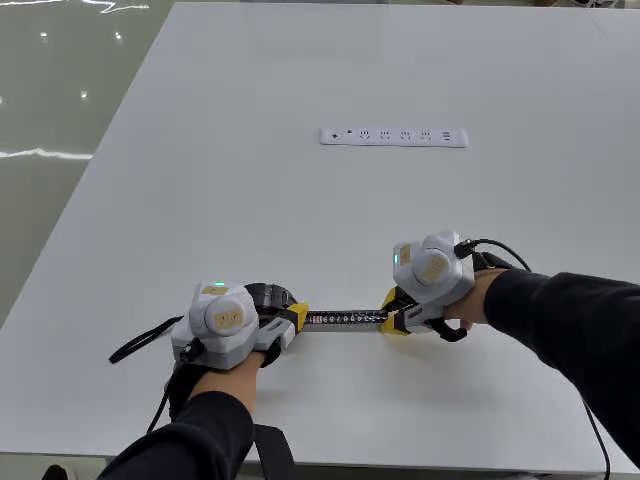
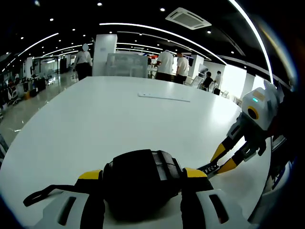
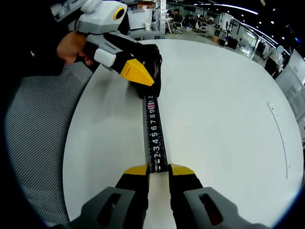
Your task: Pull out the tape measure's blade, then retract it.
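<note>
A black tape measure case (image 1: 270,297) (image 2: 143,183) (image 3: 151,62) rests on the white table near its front edge, clamped between the yellow-tipped jaws of my left gripper (image 1: 285,322) (image 2: 143,177). A short length of its blade (image 1: 343,319) (image 3: 153,135) runs flat along the table to the right, about a dozen centimetre marks showing. My right gripper (image 1: 392,312) (image 3: 158,169) is shut on the blade's free end. In the left gripper view the right gripper (image 2: 223,160) stands at the far right with the blade (image 2: 208,168) leading to it.
A white power strip (image 1: 393,137) (image 2: 164,97) lies farther back on the table (image 1: 300,200). A black strap (image 1: 143,339) trails off the case to the left. A grey mesh chair (image 3: 40,133) sits by the front edge. Several people stand beyond the table.
</note>
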### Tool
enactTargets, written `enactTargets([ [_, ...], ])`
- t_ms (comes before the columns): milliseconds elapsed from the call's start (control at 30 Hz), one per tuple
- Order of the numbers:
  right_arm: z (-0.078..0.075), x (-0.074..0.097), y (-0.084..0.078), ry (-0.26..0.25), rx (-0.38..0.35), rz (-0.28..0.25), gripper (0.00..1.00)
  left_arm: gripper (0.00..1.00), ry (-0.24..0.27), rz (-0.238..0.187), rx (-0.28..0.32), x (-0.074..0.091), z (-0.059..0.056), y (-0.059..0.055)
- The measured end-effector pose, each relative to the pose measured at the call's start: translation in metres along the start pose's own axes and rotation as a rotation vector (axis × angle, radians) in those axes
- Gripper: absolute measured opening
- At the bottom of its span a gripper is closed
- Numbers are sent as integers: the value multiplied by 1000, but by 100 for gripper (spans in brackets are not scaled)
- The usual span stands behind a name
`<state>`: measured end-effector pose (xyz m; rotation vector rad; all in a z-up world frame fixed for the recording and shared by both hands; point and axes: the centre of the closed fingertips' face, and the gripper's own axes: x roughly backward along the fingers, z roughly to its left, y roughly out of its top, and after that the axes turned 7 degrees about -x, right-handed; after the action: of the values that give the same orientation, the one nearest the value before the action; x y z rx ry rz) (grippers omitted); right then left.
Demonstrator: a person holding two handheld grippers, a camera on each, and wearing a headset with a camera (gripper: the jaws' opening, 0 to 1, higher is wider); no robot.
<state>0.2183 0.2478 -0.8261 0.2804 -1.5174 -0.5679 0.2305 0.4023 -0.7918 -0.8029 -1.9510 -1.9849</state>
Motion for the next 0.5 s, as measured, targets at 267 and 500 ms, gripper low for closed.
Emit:
enactTargets([
  [267,1,-4,7,1,-1,-11,12,61,-2,2,-2,0,0,0],
  [500,4,-8,12,3,1,-21,12,60,-4,-1,2,1,0,0],
])
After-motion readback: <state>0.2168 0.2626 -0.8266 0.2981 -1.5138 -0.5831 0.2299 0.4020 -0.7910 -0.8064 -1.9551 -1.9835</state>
